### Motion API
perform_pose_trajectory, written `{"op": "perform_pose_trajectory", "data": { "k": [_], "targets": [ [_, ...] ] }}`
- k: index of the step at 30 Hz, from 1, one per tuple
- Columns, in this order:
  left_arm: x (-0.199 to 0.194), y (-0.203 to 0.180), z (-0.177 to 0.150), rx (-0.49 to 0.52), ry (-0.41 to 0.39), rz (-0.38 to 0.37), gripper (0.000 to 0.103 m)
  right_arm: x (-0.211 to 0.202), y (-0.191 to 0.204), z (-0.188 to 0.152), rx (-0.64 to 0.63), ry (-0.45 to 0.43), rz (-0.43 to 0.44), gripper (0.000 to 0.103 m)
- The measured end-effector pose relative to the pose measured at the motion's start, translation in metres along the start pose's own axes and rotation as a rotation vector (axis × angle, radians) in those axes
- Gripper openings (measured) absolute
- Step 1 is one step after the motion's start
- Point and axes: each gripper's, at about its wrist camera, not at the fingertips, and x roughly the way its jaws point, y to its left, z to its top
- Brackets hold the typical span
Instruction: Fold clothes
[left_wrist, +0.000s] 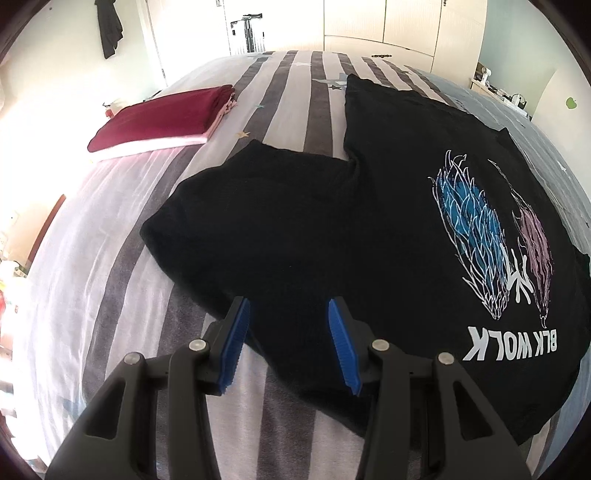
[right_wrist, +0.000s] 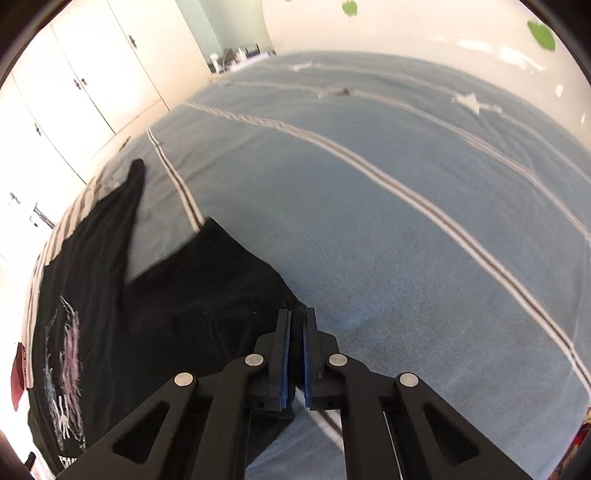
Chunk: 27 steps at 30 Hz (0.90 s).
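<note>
A black T-shirt (left_wrist: 369, 229) with a blue and pink print and white lettering lies spread on the striped bed. In the left wrist view its sleeve spreads out to the left, and my left gripper (left_wrist: 290, 310) hovers open above the sleeve's near edge, nothing pinched between its blue pads. In the right wrist view the same black T-shirt (right_wrist: 177, 295) lies at the left on the blue part of the cover. My right gripper (right_wrist: 295, 321) is shut on the edge of its other sleeve, and black cloth sits between the blue pads.
A folded dark red garment (left_wrist: 162, 118) rests on a pale folded one at the bed's far left. White wardrobe doors (left_wrist: 391, 26) stand beyond the bed (left_wrist: 288, 96). Blue bedcover (right_wrist: 406, 221) stretches to the right of the shirt.
</note>
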Motion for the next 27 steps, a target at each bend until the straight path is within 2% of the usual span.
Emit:
{"op": "perform_pose_trajectory", "data": {
  "k": [5, 7, 9, 10, 13, 15, 17, 19, 24, 27],
  "targets": [
    [-0.006, 0.03, 0.0, -0.003, 0.002, -0.042, 0.042, -0.036, 0.051, -0.002, -0.087, -0.057, -0.018, 0.005],
    [-0.006, 0.038, 0.002, 0.013, 0.004, -0.049, 0.042, -0.038, 0.068, -0.002, -0.122, -0.079, -0.065, 0.006],
    [-0.007, 0.044, 0.005, 0.019, 0.006, -0.064, 0.042, -0.032, 0.067, 0.005, -0.126, -0.097, -0.121, 0.007],
    [-0.008, 0.045, 0.006, 0.026, 0.001, -0.067, 0.042, -0.023, 0.065, 0.01, -0.109, -0.094, -0.152, 0.013],
    [-0.01, 0.047, 0.008, 0.038, -0.009, -0.075, 0.042, -0.001, 0.041, 0.021, 0.012, -0.031, -0.228, 0.015],
    [-0.011, 0.045, 0.006, 0.035, -0.005, -0.082, 0.042, -0.001, 0.025, 0.018, 0.082, 0.0, -0.202, 0.018],
    [-0.01, 0.039, 0.004, 0.029, 0.003, -0.088, 0.042, -0.008, 0.023, 0.004, 0.082, 0.014, -0.181, 0.033],
    [-0.008, 0.032, 0.001, 0.027, 0.016, -0.098, 0.042, -0.011, 0.024, -0.016, 0.07, 0.037, -0.166, 0.04],
    [-0.003, 0.01, -0.001, 0.041, 0.027, -0.127, 0.042, 0.007, 0.027, -0.066, 0.109, 0.149, -0.087, 0.04],
    [0.002, -0.003, 0.0, 0.062, 0.033, -0.14, 0.042, 0.027, 0.033, -0.077, 0.099, 0.169, -0.062, 0.04]
  ]
}}
